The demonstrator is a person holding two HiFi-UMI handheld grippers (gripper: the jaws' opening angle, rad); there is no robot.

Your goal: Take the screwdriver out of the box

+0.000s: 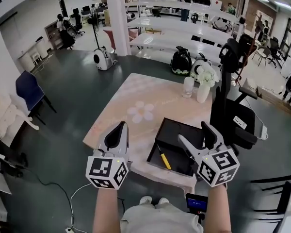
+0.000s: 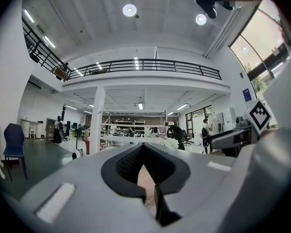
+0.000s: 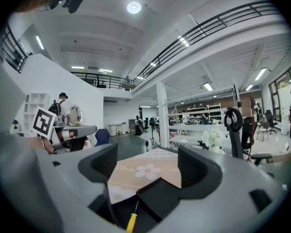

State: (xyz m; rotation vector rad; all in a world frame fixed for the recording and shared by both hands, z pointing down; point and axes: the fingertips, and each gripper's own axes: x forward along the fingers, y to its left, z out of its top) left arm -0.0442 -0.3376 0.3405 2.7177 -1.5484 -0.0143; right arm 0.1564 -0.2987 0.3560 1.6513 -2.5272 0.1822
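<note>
A shallow black box lies open on the near right part of the pink flower-print table. In it, near the left wall, lies the screwdriver with a yellow handle and dark shaft. My right gripper hovers over the box's near right corner, jaws open and empty. In the right gripper view the box and the yellow handle show low between the spread jaws. My left gripper hangs over the table's near left edge, shut on nothing; the left gripper view shows its tips together.
A glass and a white vase of flowers stand at the table's far right edge. A black office chair is close against the right side. A blue chair stands on the floor at left. Shelves and people fill the background.
</note>
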